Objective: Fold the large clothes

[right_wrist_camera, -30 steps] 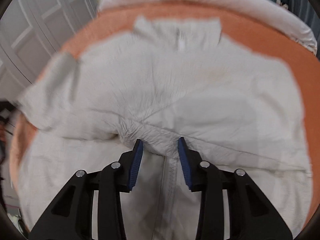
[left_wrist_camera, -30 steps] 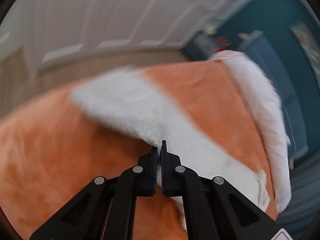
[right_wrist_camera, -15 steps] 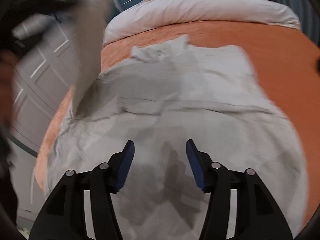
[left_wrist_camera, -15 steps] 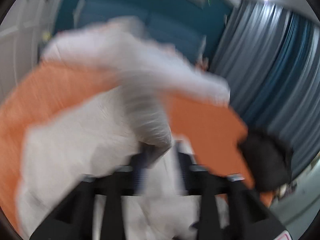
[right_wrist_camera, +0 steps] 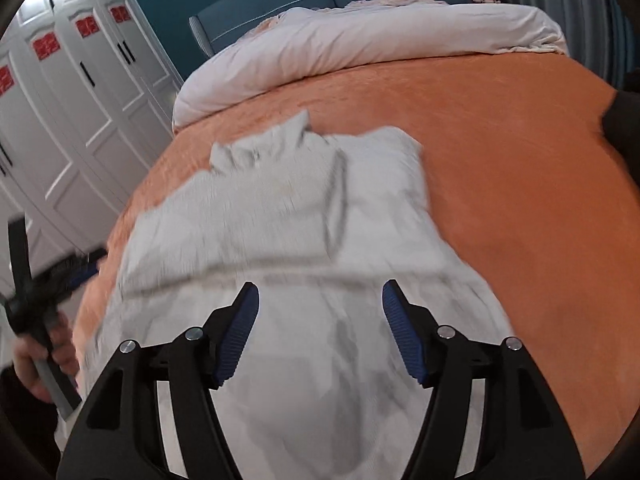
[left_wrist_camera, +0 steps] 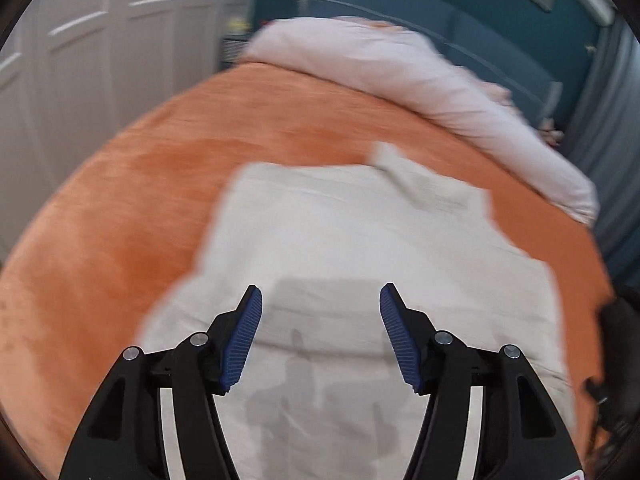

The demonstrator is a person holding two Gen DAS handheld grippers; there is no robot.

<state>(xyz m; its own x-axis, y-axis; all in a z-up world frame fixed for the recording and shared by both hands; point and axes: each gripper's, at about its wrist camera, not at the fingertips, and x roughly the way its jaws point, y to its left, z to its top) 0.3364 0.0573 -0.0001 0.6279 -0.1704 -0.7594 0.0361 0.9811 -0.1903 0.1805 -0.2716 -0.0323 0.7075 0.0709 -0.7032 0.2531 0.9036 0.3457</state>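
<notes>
Pale garment (right_wrist_camera: 280, 220) lies partly folded on the orange bed (right_wrist_camera: 500, 168); left gripper (left_wrist_camera: 320, 308) and right gripper (right_wrist_camera: 318, 304), jaws just opened, hold nothing. Next: pinch matching hem corners, fold evenly

Nearest the cameras, the pale garment (right_wrist_camera: 280, 220) runs off the bottom edge behind the black gripper arms, its folds smeared by motion blur, and left of it a hand (right_wrist_camera: 44, 360) is cut off.
</notes>
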